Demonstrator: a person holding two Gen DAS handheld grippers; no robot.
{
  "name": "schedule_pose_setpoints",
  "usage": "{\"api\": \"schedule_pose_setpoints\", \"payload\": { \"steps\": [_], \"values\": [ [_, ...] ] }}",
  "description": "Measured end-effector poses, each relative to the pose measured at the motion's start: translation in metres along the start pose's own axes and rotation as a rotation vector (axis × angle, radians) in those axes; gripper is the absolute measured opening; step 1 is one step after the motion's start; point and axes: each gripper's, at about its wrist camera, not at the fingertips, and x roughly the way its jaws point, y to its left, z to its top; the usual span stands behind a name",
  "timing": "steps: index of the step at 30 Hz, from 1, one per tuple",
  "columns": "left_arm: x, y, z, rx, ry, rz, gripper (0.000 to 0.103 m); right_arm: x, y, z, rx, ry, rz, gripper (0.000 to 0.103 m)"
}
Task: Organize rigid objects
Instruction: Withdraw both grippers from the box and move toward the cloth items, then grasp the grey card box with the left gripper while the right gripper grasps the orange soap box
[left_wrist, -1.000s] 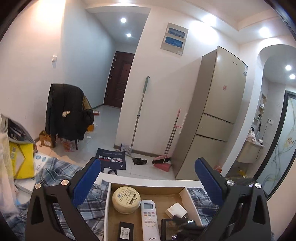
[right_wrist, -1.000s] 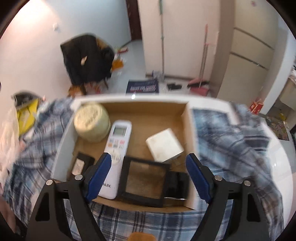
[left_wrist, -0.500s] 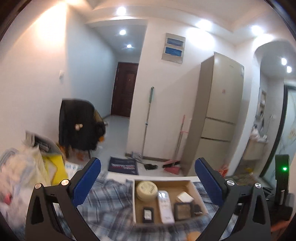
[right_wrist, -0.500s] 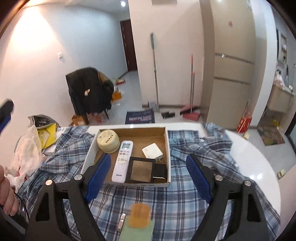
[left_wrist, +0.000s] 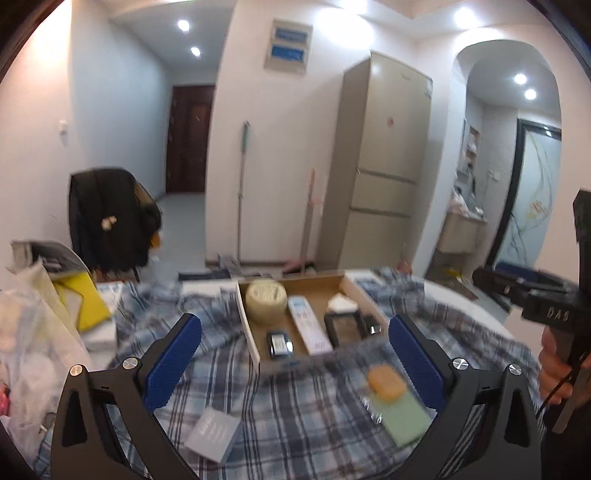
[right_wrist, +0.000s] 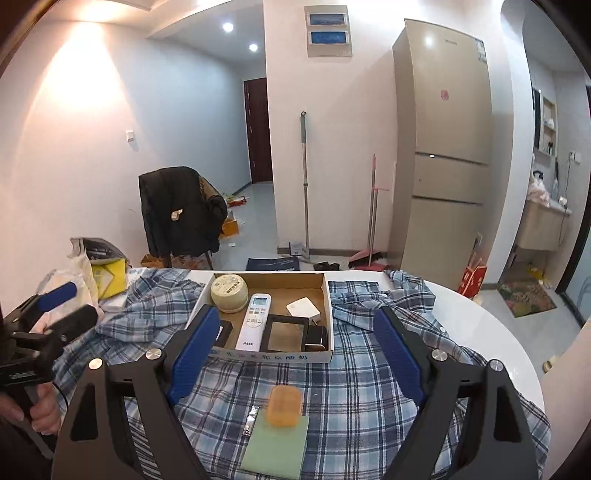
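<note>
On the plaid cloth (right_wrist: 354, 391) sits a cardboard box (right_wrist: 273, 356)

Tall beige fridge (right_wrist: 443, 147), mop (right_wrist: 304, 184) against white wall, black jacket on chair (right_wrist: 177, 210), dark door (right_wrist: 258, 129)

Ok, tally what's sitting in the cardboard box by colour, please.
White: 2, the remote and the square adapter
Cream: 1, the round tin
Black: 3, the frame, the small case and the small block
Total: 6 in the cardboard box
</note>
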Motion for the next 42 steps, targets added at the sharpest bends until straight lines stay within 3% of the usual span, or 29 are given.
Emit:
{"api": "schedule_pose_setpoints", "payload": {
  "steps": [7, 10, 12, 15, 17, 22, 34, 40, 42],
  "values": [
    [0.02, 0.03, -0.031, 0.05, 0.124, 0.025, 0.096, 0.022, 0.013, -0.026, -0.044, 0.042, -0.008, 0.084],
    [0.035, 0.042, -0.052, 0.014, 0.189, 0.019, 0.095, 0.034, 0.018, -0.035, -0.076, 0.062, -0.03, 0.084],
    [0.045, 0.05, -0.064, -0.01, 0.243, 0.016, 0.088, 0.041, 0.02, -0.041, -0.092, 0.078, -0.031, 0.084],
    [0.058, 0.059, -0.076, -0.042, 0.296, 0.018, 0.084, 0.051, 0.021, -0.046, -0.097, 0.105, -0.03, 0.084],
    [0.061, 0.064, -0.08, -0.053, 0.296, 0.017, 0.077, 0.055, 0.021, -0.051, -0.099, 0.117, -0.03, 0.084],
    [0.069, 0.075, -0.087, -0.088, 0.308, 0.003, 0.077, 0.066, 0.019, -0.06, -0.103, 0.144, -0.037, 0.084],
    [0.092, 0.111, -0.108, -0.266, 0.448, -0.038, 0.073, 0.086, 0.02, -0.079, -0.118, 0.223, 0.0, 0.084],
    [0.096, 0.099, -0.11, -0.206, 0.475, -0.023, 0.067, 0.091, 0.017, -0.081, -0.114, 0.24, -0.004, 0.084],
    [0.098, 0.093, -0.111, -0.171, 0.481, -0.006, 0.053, 0.093, 0.015, -0.081, -0.106, 0.248, -0.002, 0.084]
  ]
}}
